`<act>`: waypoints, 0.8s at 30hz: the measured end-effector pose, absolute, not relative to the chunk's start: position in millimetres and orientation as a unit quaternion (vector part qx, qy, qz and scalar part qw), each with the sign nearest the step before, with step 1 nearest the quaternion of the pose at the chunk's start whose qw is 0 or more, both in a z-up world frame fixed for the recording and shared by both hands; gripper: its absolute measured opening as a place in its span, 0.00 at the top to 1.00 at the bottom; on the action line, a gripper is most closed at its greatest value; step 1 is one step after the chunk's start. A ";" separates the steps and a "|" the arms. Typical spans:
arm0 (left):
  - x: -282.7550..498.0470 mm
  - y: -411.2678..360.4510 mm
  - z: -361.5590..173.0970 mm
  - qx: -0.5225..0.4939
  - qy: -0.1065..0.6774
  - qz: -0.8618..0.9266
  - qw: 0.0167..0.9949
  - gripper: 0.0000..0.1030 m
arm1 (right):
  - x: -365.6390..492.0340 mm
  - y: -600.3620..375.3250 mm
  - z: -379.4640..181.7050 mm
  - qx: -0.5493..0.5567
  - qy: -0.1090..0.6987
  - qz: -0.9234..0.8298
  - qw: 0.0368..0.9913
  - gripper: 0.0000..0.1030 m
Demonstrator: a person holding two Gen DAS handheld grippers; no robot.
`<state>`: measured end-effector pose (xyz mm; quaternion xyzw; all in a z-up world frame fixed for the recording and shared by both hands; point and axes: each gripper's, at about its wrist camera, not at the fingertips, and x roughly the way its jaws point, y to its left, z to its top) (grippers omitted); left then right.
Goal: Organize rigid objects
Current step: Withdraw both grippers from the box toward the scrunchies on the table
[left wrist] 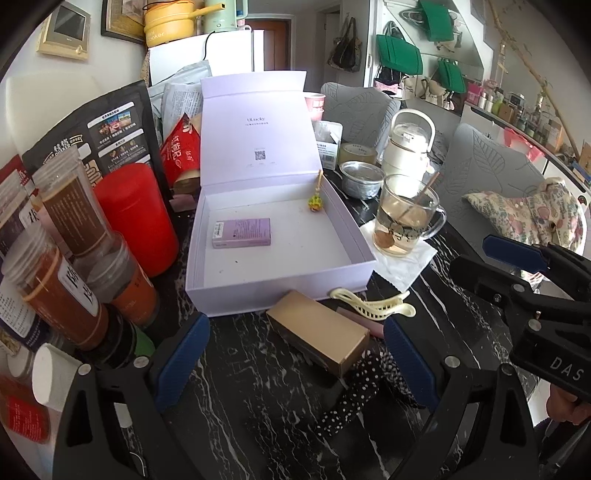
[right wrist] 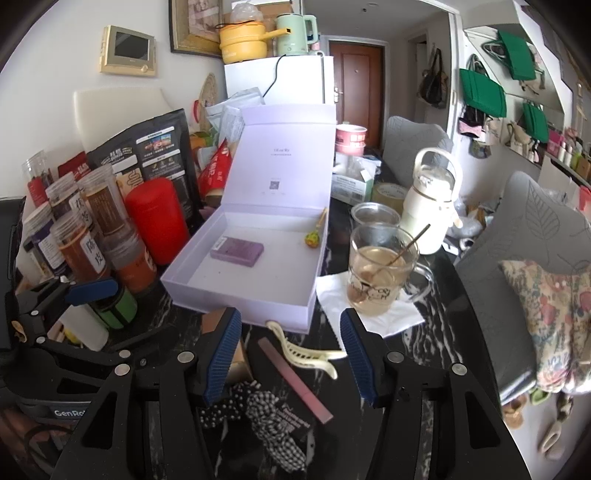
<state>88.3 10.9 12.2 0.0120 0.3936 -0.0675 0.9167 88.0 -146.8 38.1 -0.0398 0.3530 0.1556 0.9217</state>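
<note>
Left wrist view: left tongs [left wrist: 295, 356] wide apart, empty, above gold box [left wrist: 318, 333] on dark tabletop [left wrist: 240, 369]; cream hair clip [left wrist: 369, 304] just beyond, against open lilac box [left wrist: 280, 236] holding purple packet [left wrist: 241, 232].

Right wrist view: right tongs [right wrist: 290, 356] parted, gripping nothing, over hair clip [right wrist: 306, 354] and pink strip [right wrist: 295, 380]; checked fabric [right wrist: 266, 417] nearest; glass mug [right wrist: 380, 273] on napkin [right wrist: 332, 291] to the right.

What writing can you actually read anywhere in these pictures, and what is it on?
"DAS": right claw, on its body.
"GenRo", cut off: left claw, on its body.
"uLucky": lid of the lilac box, faint.
"陈皮": spice jar.
"cooker", partly hidden: yellow pot.
Black pouch: print too small.
</note>
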 end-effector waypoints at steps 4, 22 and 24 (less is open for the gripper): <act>80.4 8.5 4.8 0.009 0.401 -0.075 0.913 0.06 | 79.2 -149.9 31.3 -0.037 0.358 0.157 0.920 0.46; 53.6 3.2 -30.1 0.009 0.420 -0.096 0.903 0.06 | 49.9 -160.6 -10.0 -0.018 0.383 0.151 0.911 0.46; 51.7 2.2 -34.7 0.011 0.422 -0.099 0.901 0.06 | 47.3 -161.5 -15.5 -0.017 0.386 0.149 0.910 0.46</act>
